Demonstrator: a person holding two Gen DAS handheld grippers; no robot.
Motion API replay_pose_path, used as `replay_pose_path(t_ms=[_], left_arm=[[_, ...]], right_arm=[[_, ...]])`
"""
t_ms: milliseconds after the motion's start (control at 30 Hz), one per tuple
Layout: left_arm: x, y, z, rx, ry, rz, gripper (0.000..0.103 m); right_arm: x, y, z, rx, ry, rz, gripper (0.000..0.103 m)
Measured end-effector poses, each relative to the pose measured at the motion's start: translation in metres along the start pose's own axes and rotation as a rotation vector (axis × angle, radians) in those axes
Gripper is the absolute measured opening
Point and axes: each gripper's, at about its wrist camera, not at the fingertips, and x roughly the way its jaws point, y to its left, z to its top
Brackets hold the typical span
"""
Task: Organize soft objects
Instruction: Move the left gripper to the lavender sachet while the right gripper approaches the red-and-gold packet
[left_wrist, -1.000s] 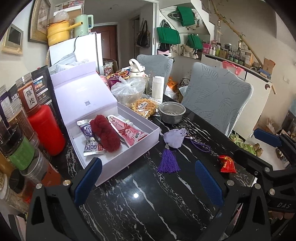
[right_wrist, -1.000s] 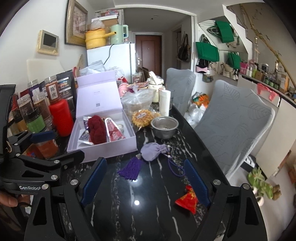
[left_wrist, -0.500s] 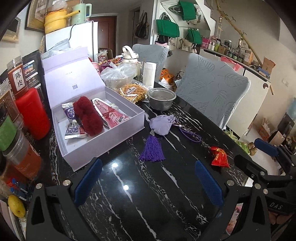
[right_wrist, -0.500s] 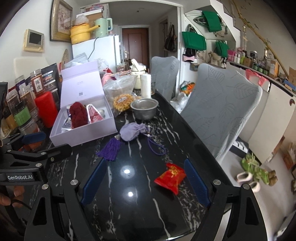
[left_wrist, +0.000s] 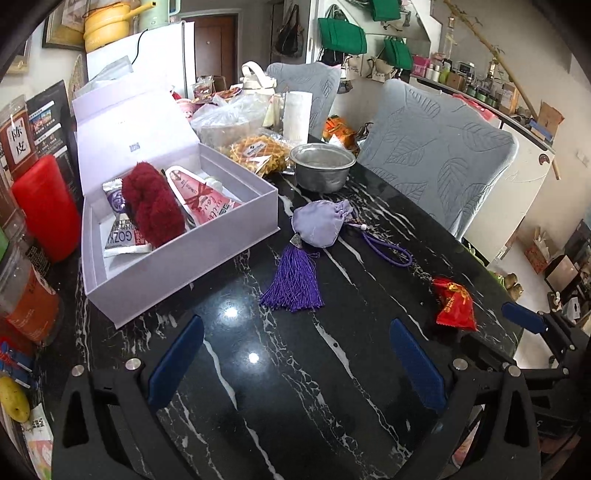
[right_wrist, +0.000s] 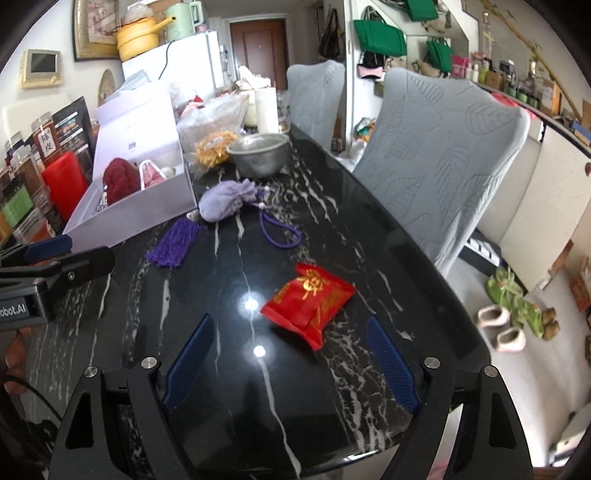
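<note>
**Black marble counter, cluttered at the back, bare near the front edge**

The counter (right_wrist: 332, 229) is glossy black stone with white veins, and ceiling lights glare off its middle. Along its far and left side stand jars, a red canister (left_wrist: 46, 206) and a lavender box (left_wrist: 177, 254) with its lid up. The box holds a dark red fluffy item (left_wrist: 153, 205) and some packets. Just beside the box's right corner lies a lilac drawstring pouch (left_wrist: 319, 225) with a purple tassel (left_wrist: 293, 280) and a looped cord. A metal bowl (right_wrist: 260, 155) sits behind the pouch.

The red sachet (right_wrist: 308, 299) lies alone on open stone near the counter's right edge, well apart from the pouch. The right gripper (right_wrist: 290, 356) hangs just short of the sachet, jaws spread wide with nothing between them; they have just been narrowing slightly. The left gripper (left_wrist: 295, 360) is likewise released and empty over bare stone in front of the tassel.

Two grey covered chairs (right_wrist: 447, 155) stand close along the right edge, and past them is open floor with slippers. The front stretch of the counter is free of things.
</note>
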Motion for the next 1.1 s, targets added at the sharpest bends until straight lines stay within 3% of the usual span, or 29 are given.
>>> replay_pose_path(t_ms=[200, 333, 467, 1100], left_arm=[[0.022, 0.0, 0.005, -0.013, 0.035, 0.015, 0.102], [0.036, 0.002, 0.011, -0.022, 0.053, 0.023, 0.102], [0.047, 0.002, 0.021, -0.044, 0.063, 0.014, 0.102], [0.115, -0.014, 0.07, -0.053, 0.091, -0.02, 0.102]], right_arm=[[0.025, -0.006, -0.001, -0.009, 0.05, 0.014, 0.076], [0.041, -0.011, 0.001, -0.007, 0.074, 0.015, 0.06], [0.055, -0.019, 0.007, 0.011, 0.089, 0.045, 0.054], [0.085, -0.053, 0.047, 0.06, 0.087, 0.073, 0.056]])
